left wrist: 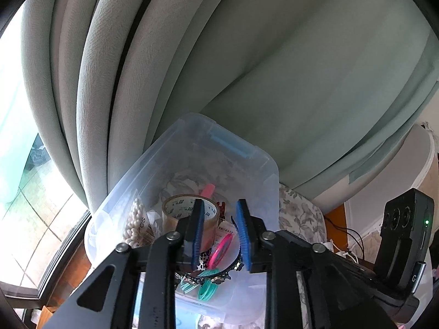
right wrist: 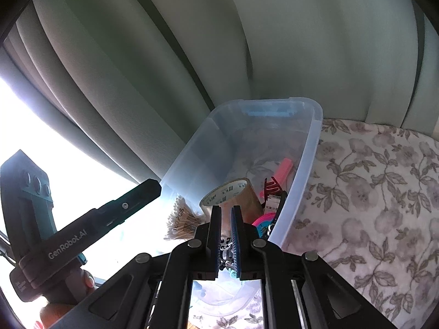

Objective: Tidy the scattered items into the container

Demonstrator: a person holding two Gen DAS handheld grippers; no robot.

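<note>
A clear plastic container (left wrist: 153, 153) (right wrist: 310, 153) stands on a flowered cloth. Inside lie a brown tape roll (left wrist: 178, 208) (right wrist: 233, 192), a bag of cotton swabs (left wrist: 135, 219) (right wrist: 181, 219), a pink marker (left wrist: 208, 189) (right wrist: 285, 168), pink rings (left wrist: 221, 249), teal hair ties (left wrist: 207, 290) and a red hair claw (right wrist: 270, 186). My left gripper (left wrist: 221, 235) hangs over the container's near end, open, its blue pads apart with nothing pressed between them. My right gripper (right wrist: 226, 235) hovers over the same end, shut, its pads almost together. I cannot see anything held in it.
Grey-green curtains (left wrist: 247, 54) hang right behind the container. A bright window (left wrist: 16, 109) is at the left. The flowered cloth (right wrist: 370, 192) spreads to the container's right. A person's hand (right wrist: 79, 279) holds the left gripper's body, whose finger (right wrist: 145, 192) reaches toward the container's left wall.
</note>
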